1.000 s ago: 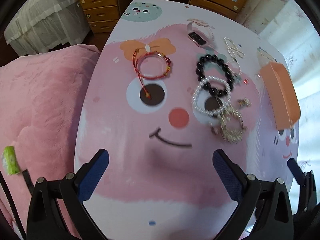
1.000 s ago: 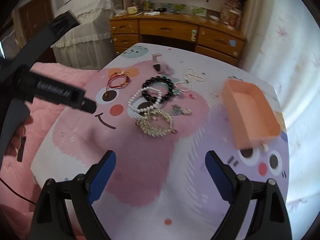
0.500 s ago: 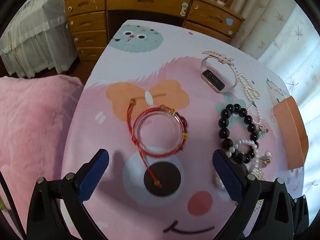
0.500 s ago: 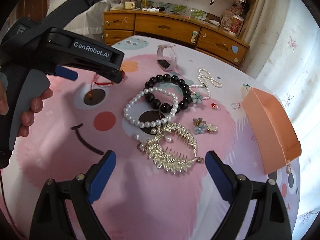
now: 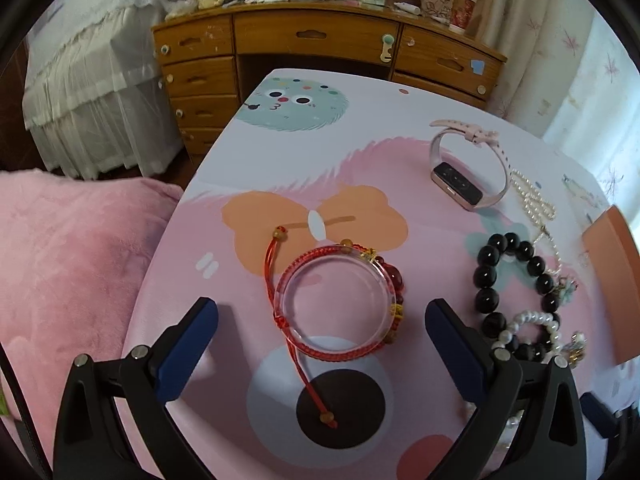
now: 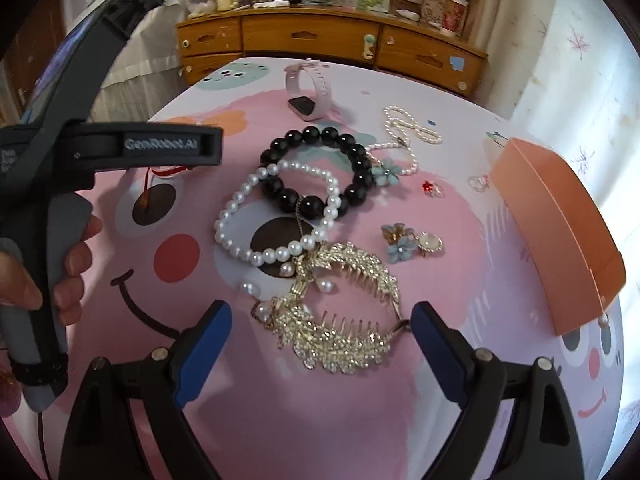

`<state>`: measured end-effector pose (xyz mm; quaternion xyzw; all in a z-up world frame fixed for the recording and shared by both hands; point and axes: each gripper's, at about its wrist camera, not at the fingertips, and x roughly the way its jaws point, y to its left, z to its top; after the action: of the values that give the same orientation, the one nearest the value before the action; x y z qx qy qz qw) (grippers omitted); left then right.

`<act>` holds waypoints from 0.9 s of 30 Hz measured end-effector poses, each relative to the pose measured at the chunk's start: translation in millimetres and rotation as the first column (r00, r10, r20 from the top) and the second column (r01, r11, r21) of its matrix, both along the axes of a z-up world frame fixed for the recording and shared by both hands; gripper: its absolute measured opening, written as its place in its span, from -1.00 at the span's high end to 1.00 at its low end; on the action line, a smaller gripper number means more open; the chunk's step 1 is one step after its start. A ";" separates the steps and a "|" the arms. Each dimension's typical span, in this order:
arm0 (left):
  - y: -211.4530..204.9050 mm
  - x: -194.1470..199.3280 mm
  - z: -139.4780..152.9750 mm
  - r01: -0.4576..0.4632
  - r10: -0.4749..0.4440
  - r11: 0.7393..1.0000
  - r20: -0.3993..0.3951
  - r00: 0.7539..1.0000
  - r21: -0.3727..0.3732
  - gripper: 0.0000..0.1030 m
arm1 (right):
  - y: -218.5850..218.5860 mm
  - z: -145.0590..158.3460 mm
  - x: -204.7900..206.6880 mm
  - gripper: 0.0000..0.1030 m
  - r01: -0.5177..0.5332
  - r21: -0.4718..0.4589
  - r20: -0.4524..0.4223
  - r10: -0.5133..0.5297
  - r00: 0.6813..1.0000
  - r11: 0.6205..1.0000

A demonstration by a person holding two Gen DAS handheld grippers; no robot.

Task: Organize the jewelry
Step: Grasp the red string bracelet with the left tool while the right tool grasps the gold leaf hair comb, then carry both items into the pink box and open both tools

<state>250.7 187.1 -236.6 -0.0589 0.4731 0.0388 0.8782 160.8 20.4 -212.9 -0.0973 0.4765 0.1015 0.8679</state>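
A red cord bracelet with a clear bangle [image 5: 390,280] lies on the cartoon-print table [image 5: 320,148]. My left gripper [image 5: 320,316] hovers over it, open, one finger on each side and not touching. In the right wrist view my right gripper [image 6: 320,316] stands open around the near end of a gold rhinestone hair comb [image 6: 344,332], its pads clear of the comb. Beyond the comb lie a pearl bracelet [image 6: 240,196], a black bead bracelet [image 6: 312,136], a pink watch [image 6: 308,104] and a pearl necklace [image 6: 408,120]. An orange box [image 6: 560,220] sits at the right.
Flower earrings [image 6: 400,248], a red stud [image 6: 428,186] and small rings [image 6: 478,182] lie loose near the box. A hand [image 6: 72,264] holds the left gripper's handle at the left. A pink blanket [image 5: 72,260] borders the table's left edge, and a wooden desk [image 5: 320,36] stands behind.
Both grippers came down and forward toward the table. The left one went from the table's near part to over the red bracelet; the right one closed in on the comb. Both stayed open.
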 end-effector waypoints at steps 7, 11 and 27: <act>-3.3 -1.7 -1.4 0.019 -0.020 0.999 0.020 1.000 0.029 -0.84 | -2.2 4.4 -1.4 -0.41 0.019 -0.007 0.006 -0.019 1.000 1.000; -5.4 -4.6 4.0 0.033 -0.035 0.999 0.047 0.998 0.032 -0.36 | -6.6 5.7 0.3 -0.32 -0.031 -0.010 -0.002 0.031 1.000 0.999; -12.8 -14.7 22.8 -0.022 0.019 0.998 0.044 0.999 0.059 -0.14 | -31.1 17.6 2.7 -0.24 -0.083 0.142 -0.079 0.095 0.992 0.986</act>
<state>236.0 174.3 -213.8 -0.0384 0.4519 0.0606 0.8892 163.5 -10.6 -195.3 -0.0534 0.5000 0.1770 0.8461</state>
